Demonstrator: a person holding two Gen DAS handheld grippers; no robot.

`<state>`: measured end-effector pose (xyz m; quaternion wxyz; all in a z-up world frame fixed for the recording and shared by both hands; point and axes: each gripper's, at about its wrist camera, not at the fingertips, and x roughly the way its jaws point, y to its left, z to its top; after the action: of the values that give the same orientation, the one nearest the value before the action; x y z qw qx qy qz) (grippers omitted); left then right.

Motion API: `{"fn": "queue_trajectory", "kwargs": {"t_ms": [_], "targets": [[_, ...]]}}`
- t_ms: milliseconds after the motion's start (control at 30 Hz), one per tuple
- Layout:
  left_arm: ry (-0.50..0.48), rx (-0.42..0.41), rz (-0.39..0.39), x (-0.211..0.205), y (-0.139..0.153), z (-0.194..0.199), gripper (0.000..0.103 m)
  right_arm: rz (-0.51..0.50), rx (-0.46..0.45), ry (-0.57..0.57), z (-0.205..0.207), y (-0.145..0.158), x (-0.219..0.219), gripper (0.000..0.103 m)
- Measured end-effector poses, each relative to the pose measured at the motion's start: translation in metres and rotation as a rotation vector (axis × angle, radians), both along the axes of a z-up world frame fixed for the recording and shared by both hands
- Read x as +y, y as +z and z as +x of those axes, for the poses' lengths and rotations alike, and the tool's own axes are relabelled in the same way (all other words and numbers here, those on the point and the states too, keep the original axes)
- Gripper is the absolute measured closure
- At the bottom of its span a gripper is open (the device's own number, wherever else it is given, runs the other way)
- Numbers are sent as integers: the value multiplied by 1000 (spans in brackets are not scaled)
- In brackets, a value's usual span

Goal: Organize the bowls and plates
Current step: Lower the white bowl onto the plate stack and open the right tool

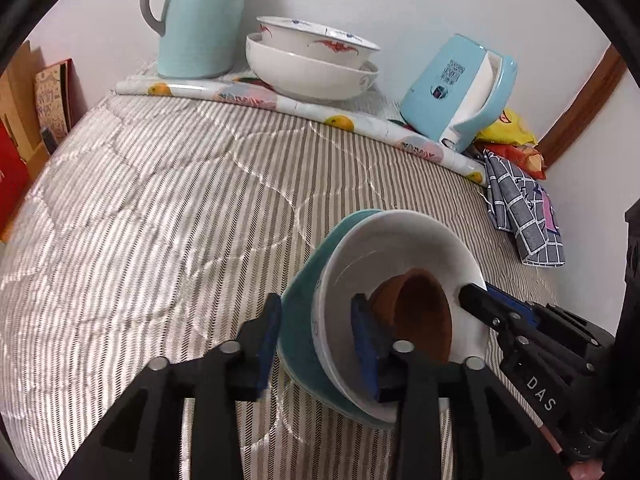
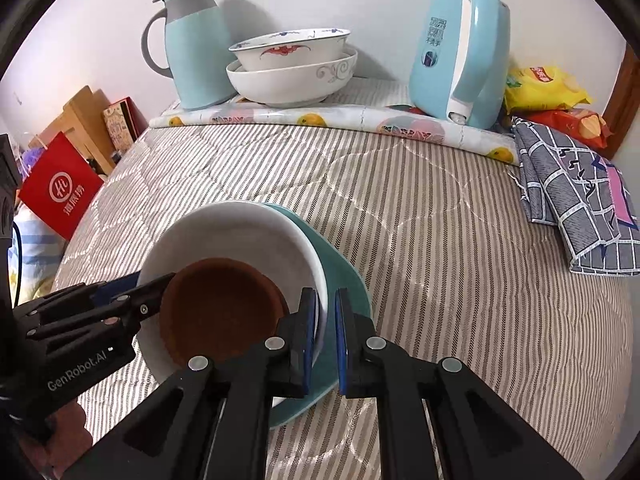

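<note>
On the striped bedcover lies a teal plate (image 1: pixel 298 320) (image 2: pixel 345 268) with a white bowl (image 1: pixel 394 240) (image 2: pixel 232 228) in it and a small brown bowl (image 1: pixel 420 316) (image 2: pixel 220 308) inside that. My left gripper (image 1: pixel 316 300) (image 2: pixel 154 280) straddles the left rim of the stack. One finger is outside the plate and one inside the white bowl, and the jaws stand apart without pinching. My right gripper (image 2: pixel 325 294) (image 1: pixel 470 294) is shut on the opposite rim, with the white bowl's wall and the plate's edge between its pads.
Against the back wall two large white bowls (image 1: pixel 312 64) (image 2: pixel 292 68) are nested on a rolled fruit-print mat (image 1: pixel 280 100). A pale blue jug (image 1: pixel 200 20) and a blue kettle (image 1: pixel 456 92) flank them. A checked cloth (image 2: pixel 576 200) and snack bags (image 2: pixel 540 88) lie at the right.
</note>
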<state>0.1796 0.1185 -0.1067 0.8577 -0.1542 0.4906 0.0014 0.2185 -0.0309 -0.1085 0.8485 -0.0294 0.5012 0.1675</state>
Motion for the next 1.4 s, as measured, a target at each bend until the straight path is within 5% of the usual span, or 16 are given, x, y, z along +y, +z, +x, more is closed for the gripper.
{"fn": "queue_trajectory", "kwargs": {"t_ms": [333,867,1300,1400], "targets": [[7,-36,22,-4,18,-16,57,12,-40,-8,-20,20,-17,80],[4,-152,156,-39,60,-70,38,21,-171,-91,-79,64,-58,36],[28,-267,214,-72,92,-126,26,24,-228,-185,-138,92,-103,31],[47,-282,221,-77,98,-138,23,36,-241,-202,-153,97,-112,21]]}}
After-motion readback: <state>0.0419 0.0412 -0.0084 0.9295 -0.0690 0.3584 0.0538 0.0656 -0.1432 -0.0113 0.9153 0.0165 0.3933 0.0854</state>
